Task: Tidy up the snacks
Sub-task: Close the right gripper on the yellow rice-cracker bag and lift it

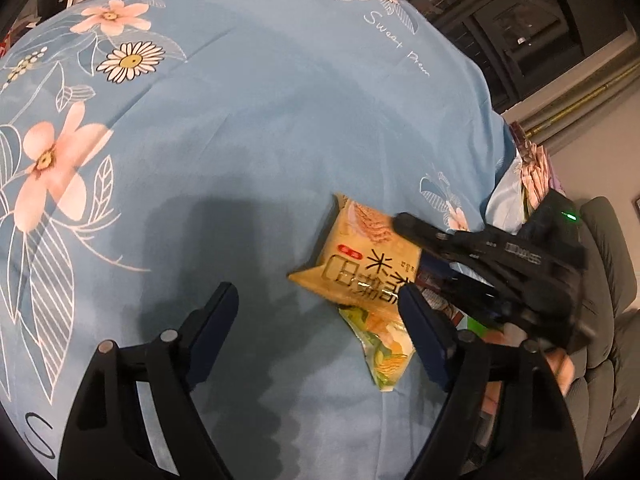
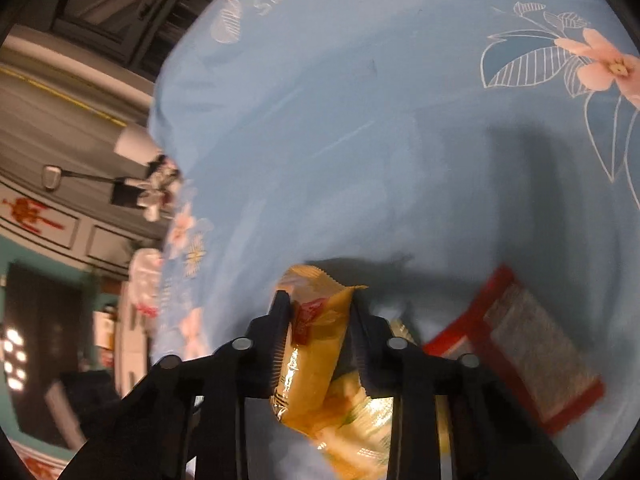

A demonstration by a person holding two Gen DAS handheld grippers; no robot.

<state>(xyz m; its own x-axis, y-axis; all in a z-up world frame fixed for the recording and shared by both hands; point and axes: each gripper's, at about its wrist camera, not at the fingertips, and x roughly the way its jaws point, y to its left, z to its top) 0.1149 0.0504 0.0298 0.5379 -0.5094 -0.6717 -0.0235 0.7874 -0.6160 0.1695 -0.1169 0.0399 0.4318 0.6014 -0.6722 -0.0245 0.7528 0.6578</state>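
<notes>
**Got the yellow snack pack pinched, now don't rush the lift**

The right gripper [image 2: 320, 312] is clamped on the yellow snack pack [image 2: 308, 360], pads squeezing the wrapper from both sides near its top end. In the left wrist view that same pack [image 1: 352, 264] sits on the blue floral sheet [image 1: 260, 120] at about 4 o'clock, partly on top of a green-and-yellow packet [image 1: 384, 348].

The left gripper [image 1: 320, 328] is empty, jaws wide apart, just beside the pile at 6 o'clock.

My take: the wrapper is slippery foil and puffy, so lift slowly and straight up so it doesn't slide out or drag the packet underneath. A red-edged pouch [image 2: 532, 356] lies at 4 o'clock in the right view, so swing clear of it. The left could pin the lower packet if it sticks.
</notes>
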